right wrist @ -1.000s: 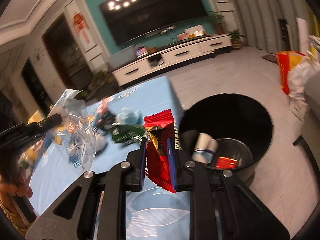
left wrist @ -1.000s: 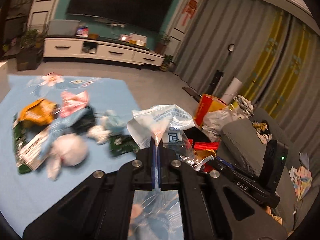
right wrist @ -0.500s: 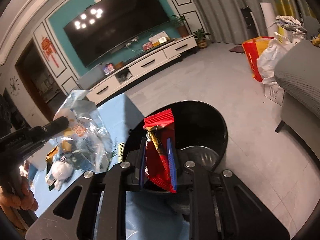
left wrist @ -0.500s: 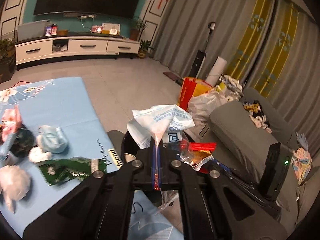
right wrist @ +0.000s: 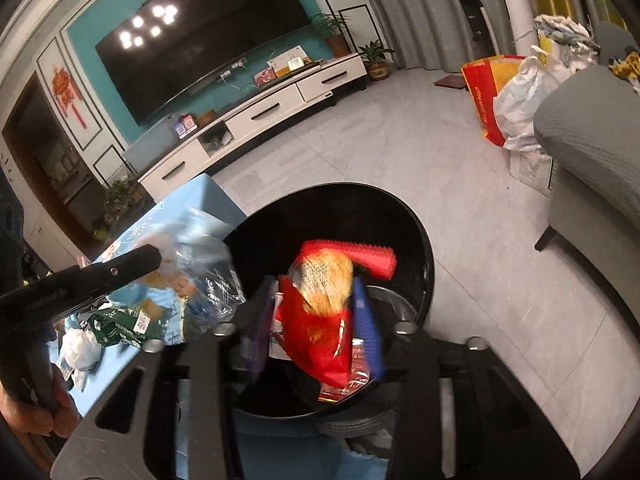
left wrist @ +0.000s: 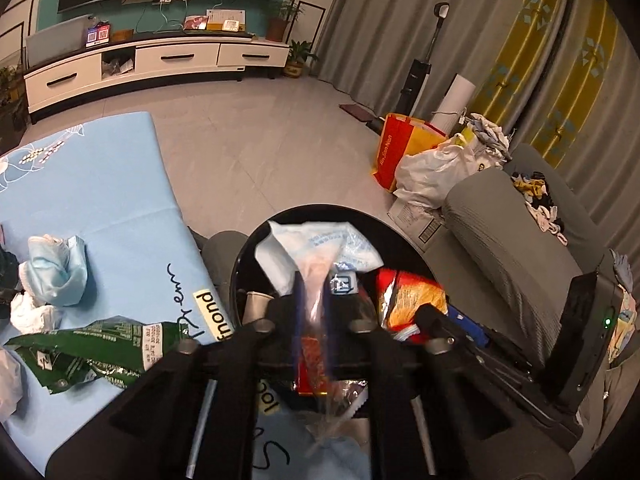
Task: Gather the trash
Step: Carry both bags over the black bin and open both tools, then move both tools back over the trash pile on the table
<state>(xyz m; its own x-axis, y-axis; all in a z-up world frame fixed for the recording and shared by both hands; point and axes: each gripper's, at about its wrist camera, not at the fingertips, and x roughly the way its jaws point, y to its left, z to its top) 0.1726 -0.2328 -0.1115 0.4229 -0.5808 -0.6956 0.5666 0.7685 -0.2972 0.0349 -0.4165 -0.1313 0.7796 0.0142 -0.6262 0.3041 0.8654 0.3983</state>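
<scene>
Over the black bin (right wrist: 416,248), at its six o'clock rim, a red snack wrapper (right wrist: 320,320) is loosely flanked by the right gripper (right wrist: 312,320), jaws spread. A clear plastic bag (left wrist: 316,252) is pinched by the left gripper (left wrist: 312,320) toward nine o'clock, its long axis upright.

Left gripper (left wrist: 312,312) jaws slightly parted, seemingly around clear plastic bag (left wrist: 316,256), above black bin (left wrist: 400,232), beside blue table (left wrist: 100,184)

A blue-clothed table (left wrist: 120,200) bearing a torn green wrapper (left wrist: 100,348), a crumpled blue mask (left wrist: 56,268) and what appear to be white tissues (left wrist: 32,312)
</scene>
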